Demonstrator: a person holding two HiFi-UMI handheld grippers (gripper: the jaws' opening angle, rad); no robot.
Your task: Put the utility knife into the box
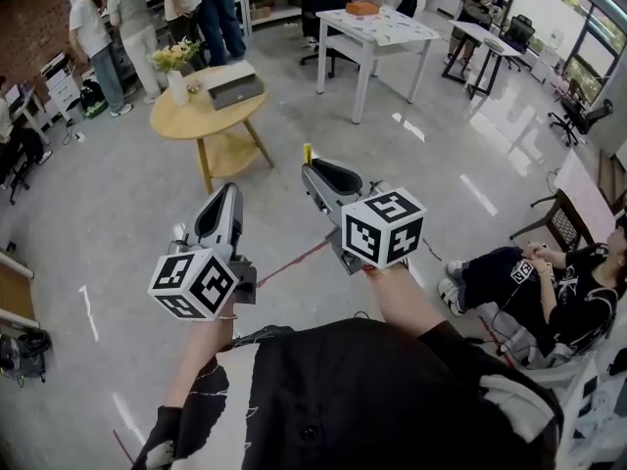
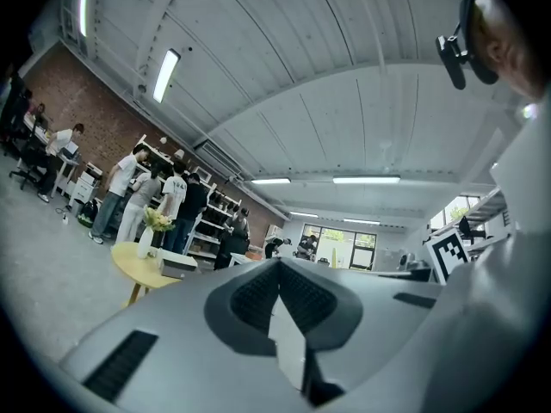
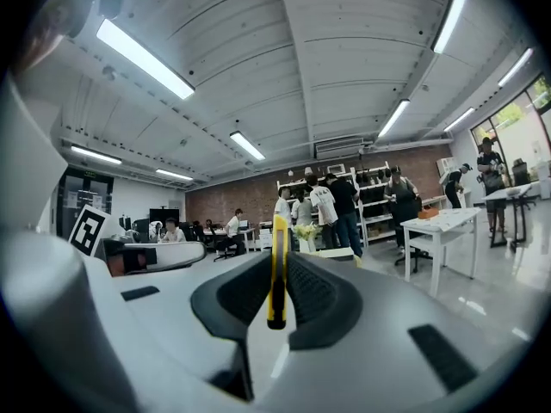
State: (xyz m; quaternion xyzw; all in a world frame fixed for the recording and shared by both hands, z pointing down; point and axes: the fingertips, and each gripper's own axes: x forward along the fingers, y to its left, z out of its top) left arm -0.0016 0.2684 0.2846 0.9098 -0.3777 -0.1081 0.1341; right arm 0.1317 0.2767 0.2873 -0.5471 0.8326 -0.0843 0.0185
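A yellow utility knife is clamped upright between the jaws of my right gripper; its yellow tip pokes out past that gripper in the head view. My left gripper is held beside it, jaws closed together with nothing between them. The box, grey with a pale lid, lies on a round wooden table well ahead of both grippers. In the left gripper view the box shows small at the left.
A white vase with flowers stands on the round table beside the box. A white table stands farther back. A seated person is at the right. Several people stand by shelves at the back left. A red line crosses the grey floor.
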